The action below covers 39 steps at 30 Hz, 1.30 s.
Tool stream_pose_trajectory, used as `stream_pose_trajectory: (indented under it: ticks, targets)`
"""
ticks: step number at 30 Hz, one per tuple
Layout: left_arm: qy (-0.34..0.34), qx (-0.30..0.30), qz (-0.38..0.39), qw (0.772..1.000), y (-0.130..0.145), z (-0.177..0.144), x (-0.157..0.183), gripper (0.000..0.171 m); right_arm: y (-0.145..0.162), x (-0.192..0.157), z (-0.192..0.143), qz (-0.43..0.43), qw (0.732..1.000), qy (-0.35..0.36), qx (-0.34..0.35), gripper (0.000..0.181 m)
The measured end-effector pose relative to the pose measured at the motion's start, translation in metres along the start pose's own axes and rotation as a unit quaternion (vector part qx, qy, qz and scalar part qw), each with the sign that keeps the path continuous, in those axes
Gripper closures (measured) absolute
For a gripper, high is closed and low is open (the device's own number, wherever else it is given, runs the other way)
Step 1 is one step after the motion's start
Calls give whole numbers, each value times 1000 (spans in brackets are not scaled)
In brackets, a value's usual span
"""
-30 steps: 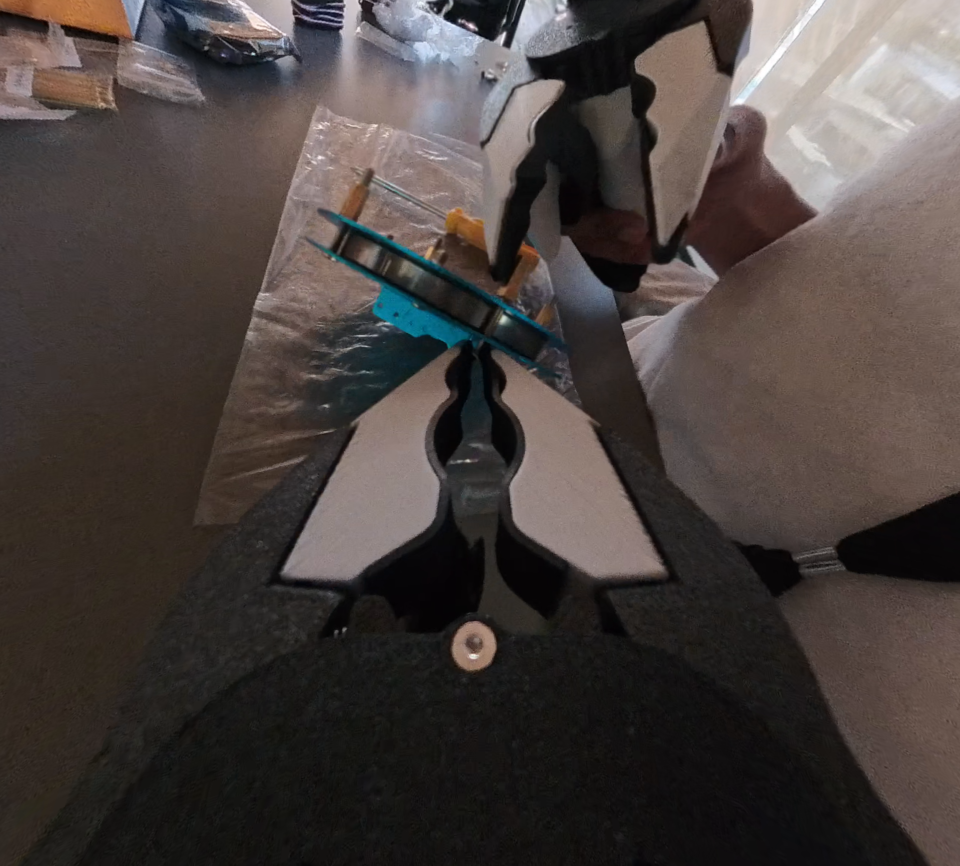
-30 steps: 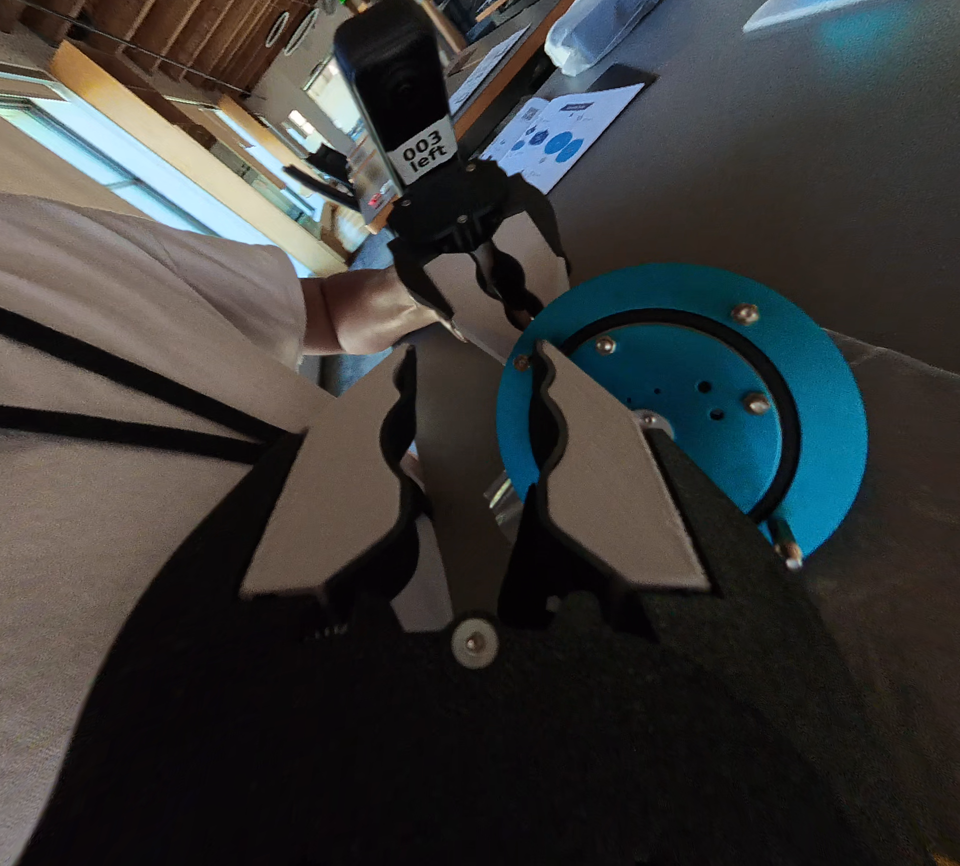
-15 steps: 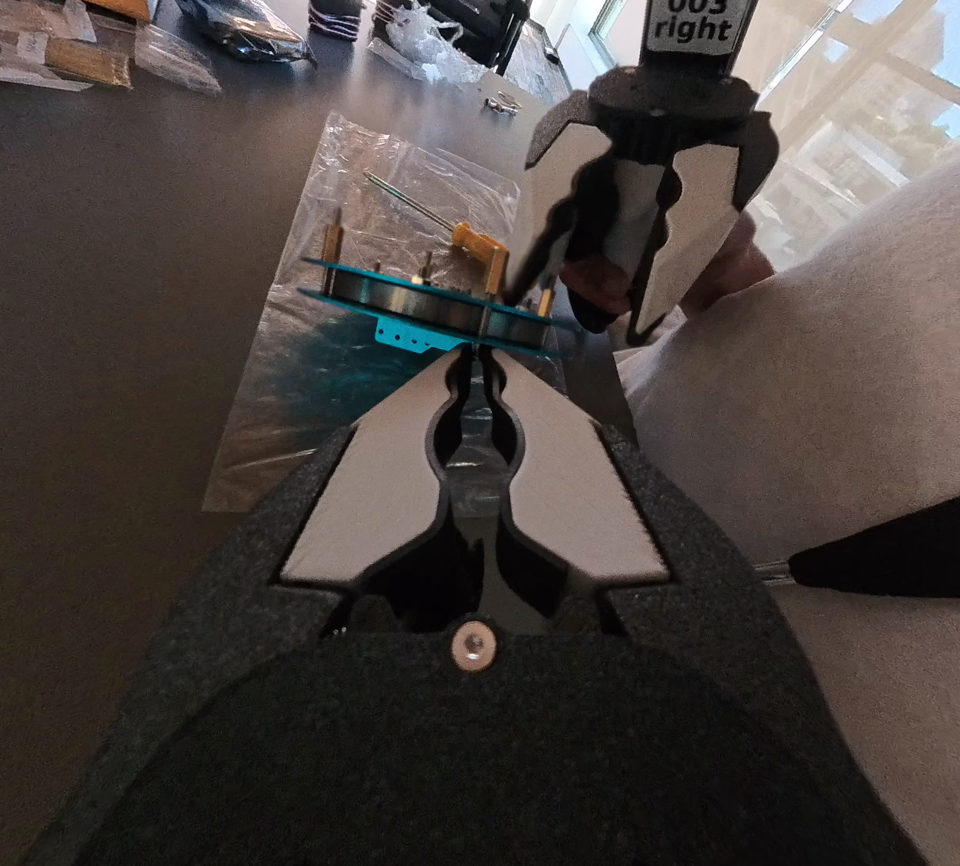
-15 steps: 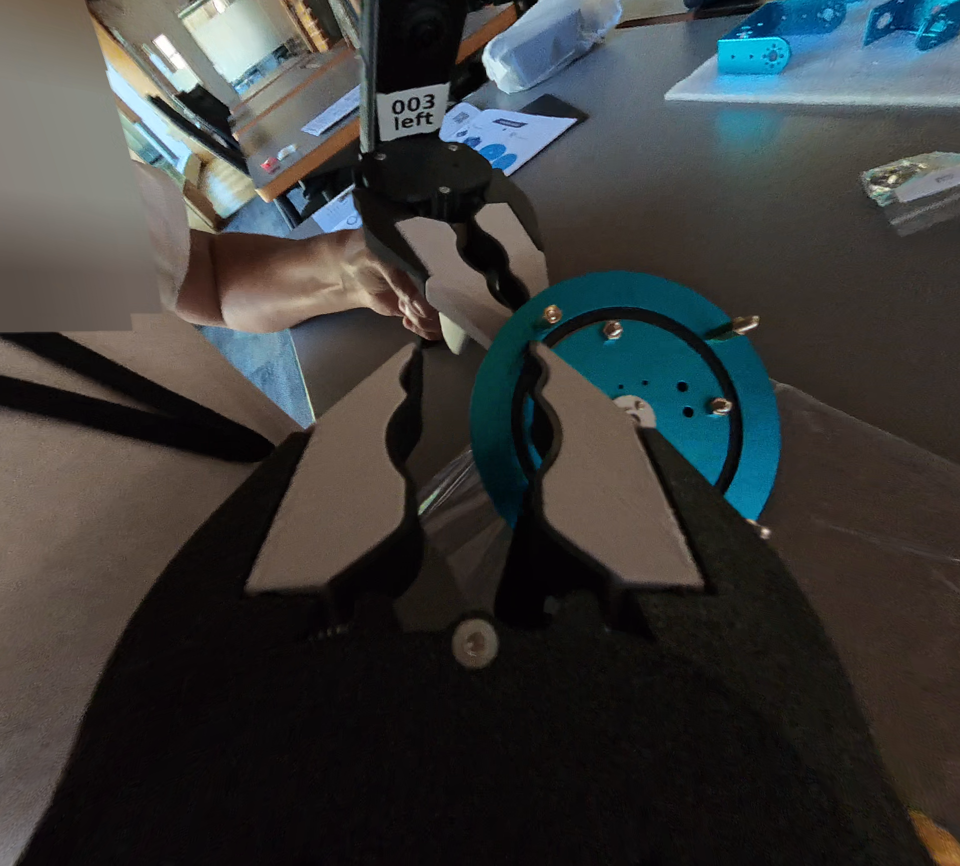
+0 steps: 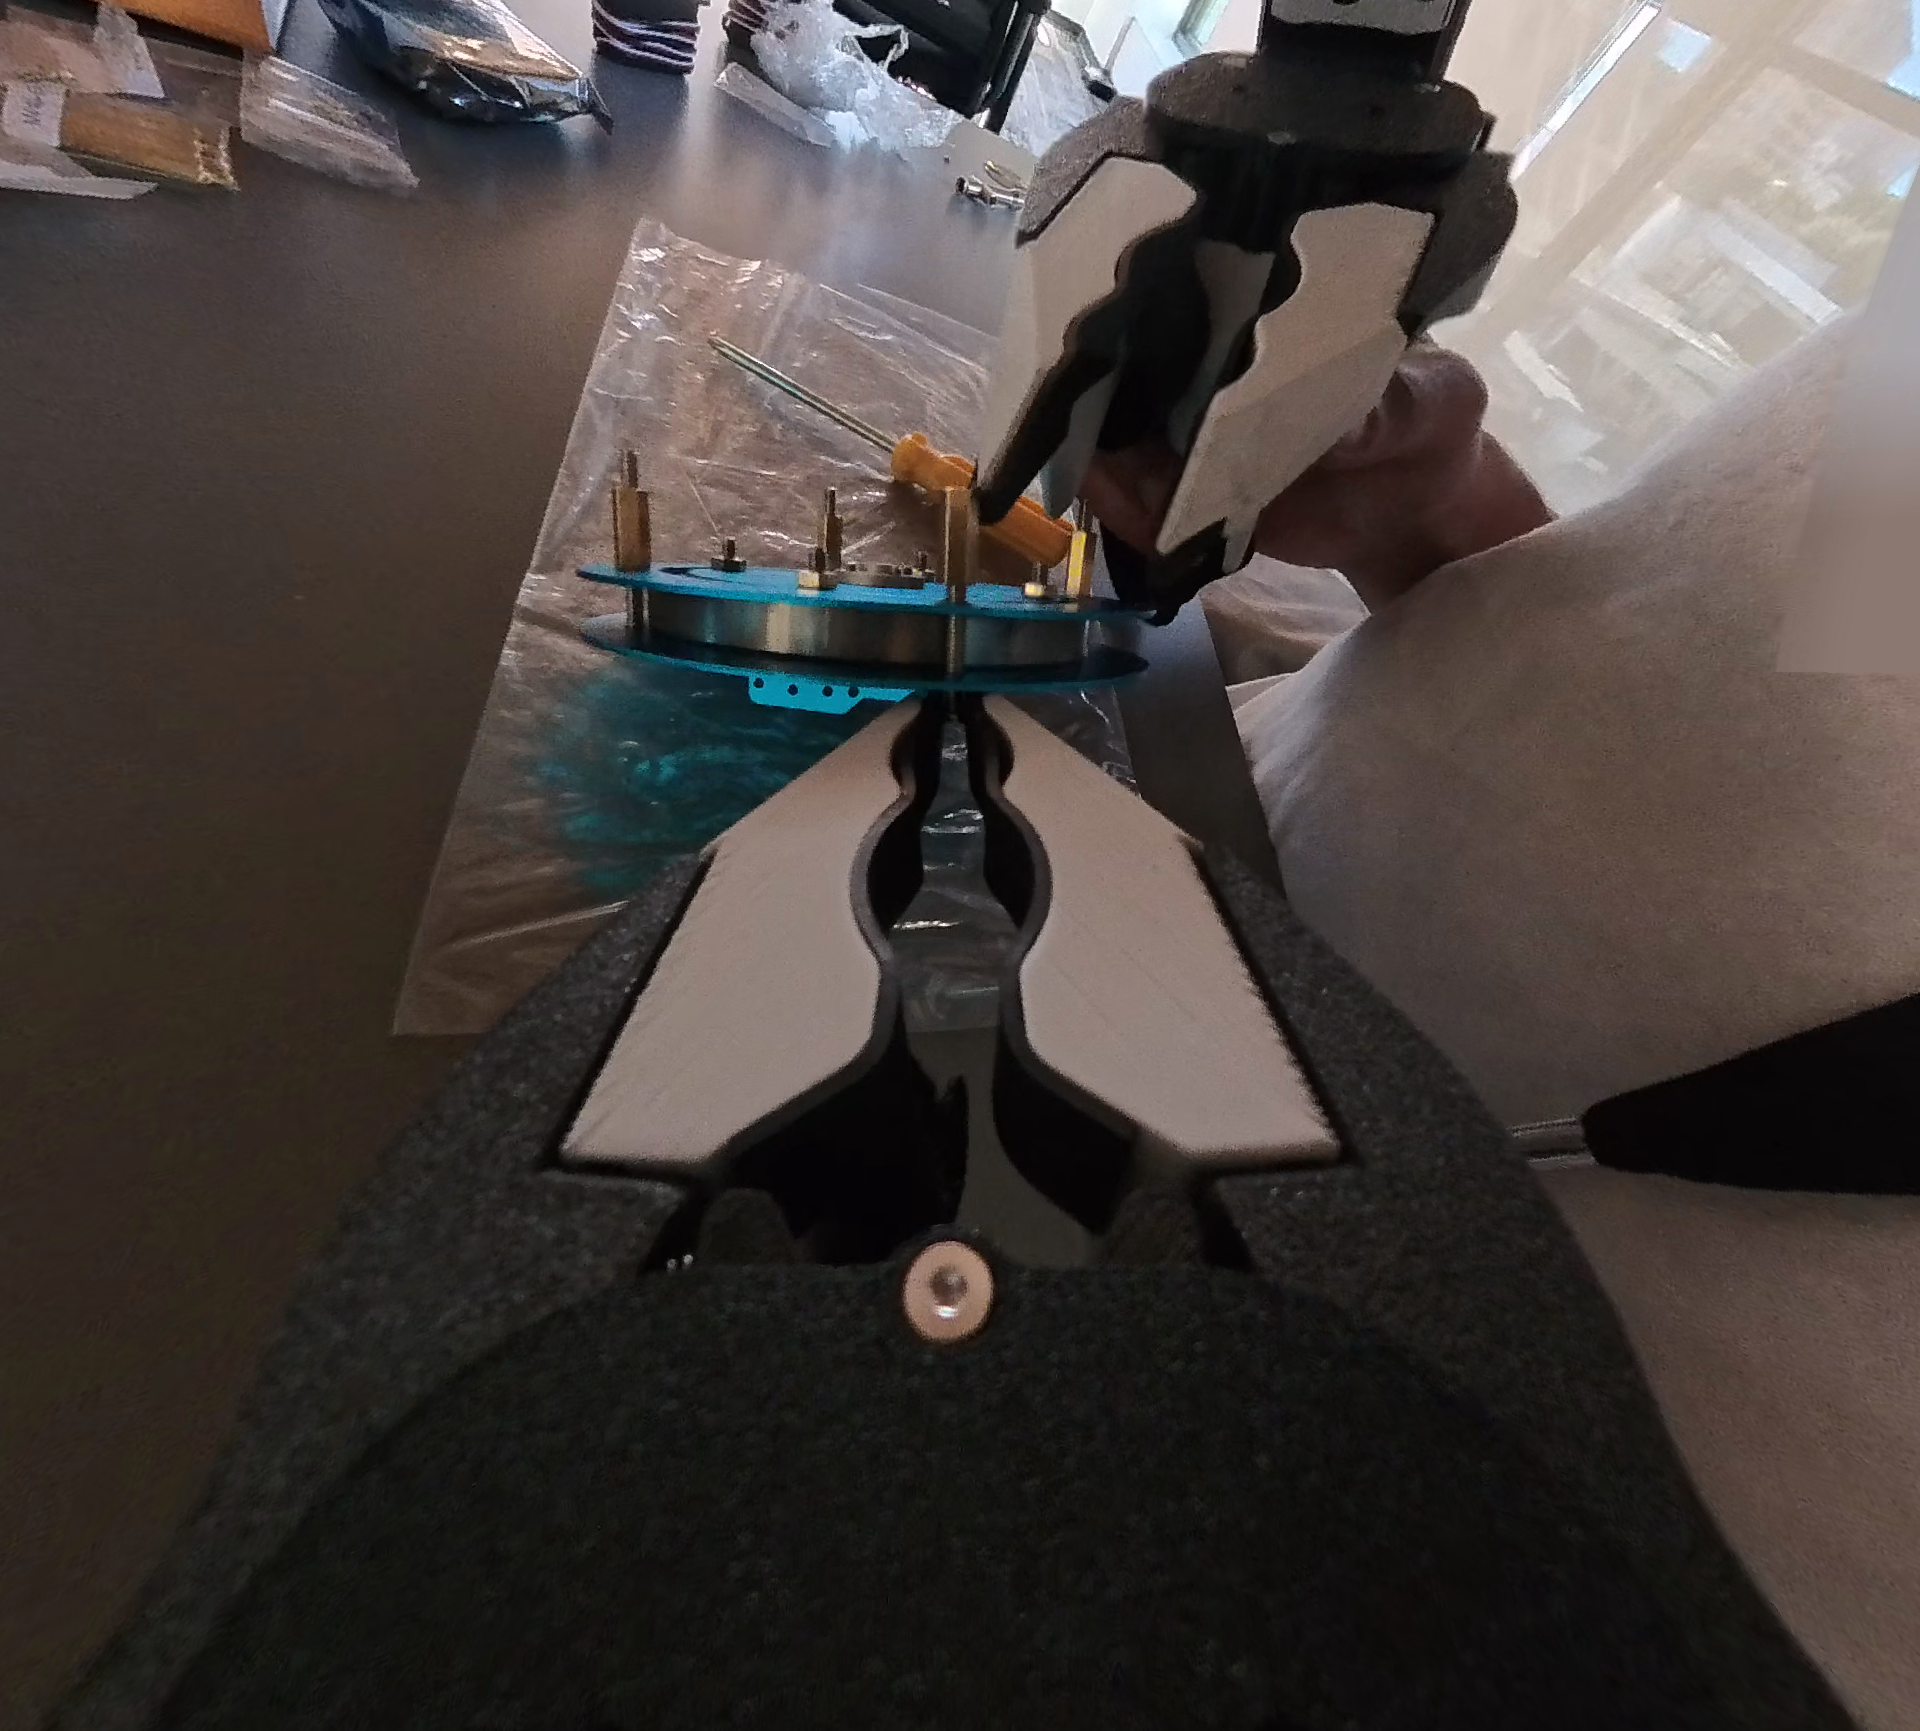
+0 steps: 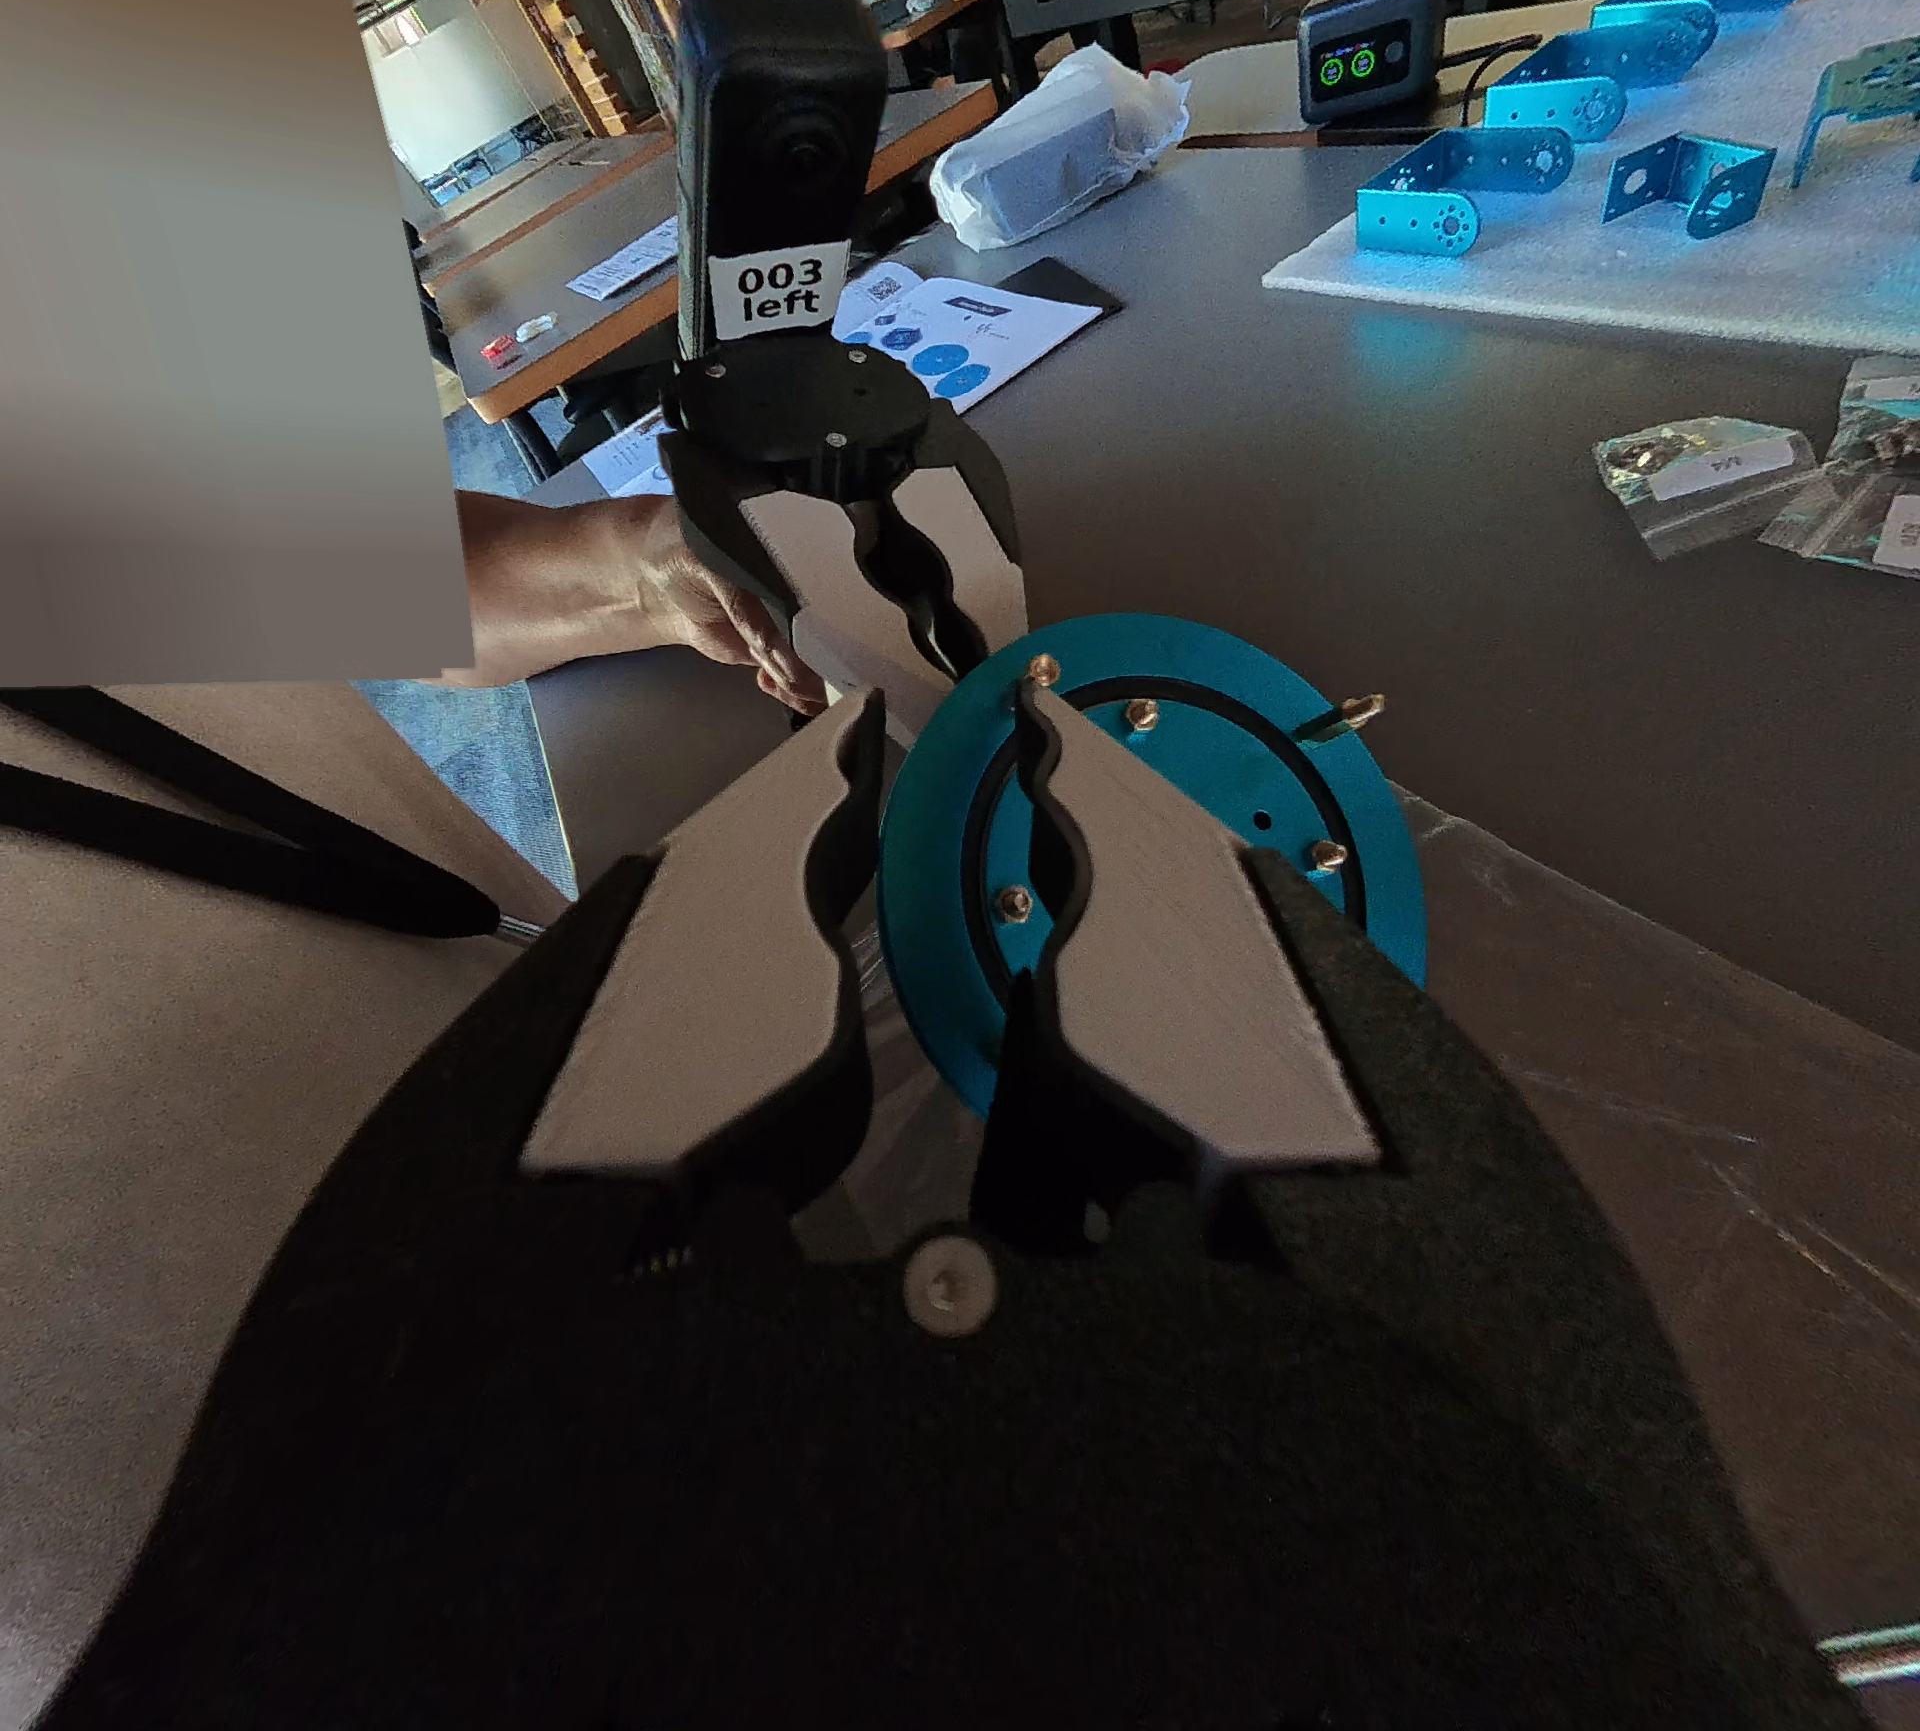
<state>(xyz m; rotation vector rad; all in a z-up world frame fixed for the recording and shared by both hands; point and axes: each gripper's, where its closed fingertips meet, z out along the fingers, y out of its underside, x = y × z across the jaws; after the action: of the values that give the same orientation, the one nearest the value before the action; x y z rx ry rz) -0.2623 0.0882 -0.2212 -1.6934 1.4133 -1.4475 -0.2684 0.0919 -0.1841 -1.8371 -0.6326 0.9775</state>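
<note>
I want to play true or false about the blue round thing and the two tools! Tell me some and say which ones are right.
1. The left tool pinches the blue disc at its rim. True.
2. The right tool is shut tight. False: it is open, one finger over the disc.
3. The screwdriver is red. False: its handle is orange.
4. Brass posts stand up from the disc. True.
5. The disc lies flat on the plastic sheet. False: it is held above it.

Left hand-held gripper (image 5: pixel 951 720) clamped, right hand-held gripper (image 6: pixel 951 725) agape
</note>
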Motion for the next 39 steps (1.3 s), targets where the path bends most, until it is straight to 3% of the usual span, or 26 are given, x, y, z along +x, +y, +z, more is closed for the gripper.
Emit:
stream_pose_trajectory:
  ticks: [7,8,9,11,14,17,19,21,23,27,29,31,35,39]
  targets:
    - [-1,1,-2,1000,0,0,-1,169,-4,4,2,23,1000,0,6,154]
    - [2,-1,-1,1000,0,0,0,168,-7,13,0,33,999,27,19,128]
    - [2,-4,3,1000,1,0,2,168,-10,18,-2,35,998,37,31,123]
    - [-2,-3,11,1000,0,1,2,168,-12,9,-8,34,999,-2,27,148]
    - [-7,13,37,999,-9,0,5,168,-10,8,-22,-45,999,4,-5,146]
    - [13,35,28,999,-28,2,12,169,-9,14,-38,-208,976,18,-62,145]
    - [25,28,6,999,-37,8,13,169,-10,20,-45,-288,950,36,-115,146]
    - [37,13,-16,999,-44,17,13,169,-18,26,-52,-388,906,57,-161,155]
    - [56,-6,-44,997,-50,26,14,169,-30,37,-59,-498,841,101,-187,164]
    - [85,-52,-93,991,-57,39,13,169,-35,46,-59,-700,686,116,-161,181]
    - [91,-76,-99,988,-59,41,11,169,-33,52,-56,-745,641,121,-139,181]
    - [83,-103,-87,987,-59,41,10,168,-29,57,-53,-751,639,110,-126,181]
    - [35,-138,-51,989,-59,40,4,168,-31,60,-49,-722,678,76,-116,181]
    - [13,-145,-53,988,-57,37,3,168,-30,59,-54,-707,697,40,-111,177]
